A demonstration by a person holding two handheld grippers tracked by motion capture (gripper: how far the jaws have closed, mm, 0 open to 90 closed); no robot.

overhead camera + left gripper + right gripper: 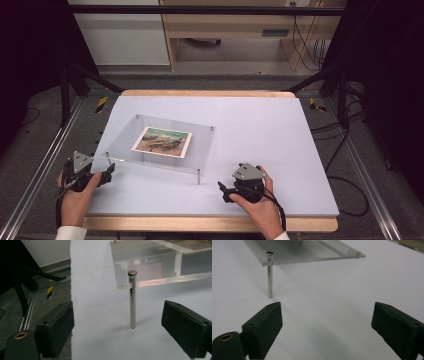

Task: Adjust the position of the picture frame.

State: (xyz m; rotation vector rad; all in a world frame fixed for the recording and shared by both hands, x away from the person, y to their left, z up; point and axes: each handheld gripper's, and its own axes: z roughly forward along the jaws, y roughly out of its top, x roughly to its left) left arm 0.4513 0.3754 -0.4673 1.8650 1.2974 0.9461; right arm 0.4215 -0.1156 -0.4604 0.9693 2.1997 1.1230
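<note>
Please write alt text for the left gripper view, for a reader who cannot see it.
Two open black jaws of the left gripper frame a thin upright metal post, which carries one corner of a clear acrylic plate above a pale table.

The high view looks from above the near edge, forward and down, on the whole counter. The left gripper view sits low at the counter's left edge, very near one metal leg of the clear plate. The right gripper view is also low, a little farther from another leg. All three views share this plate.
</note>
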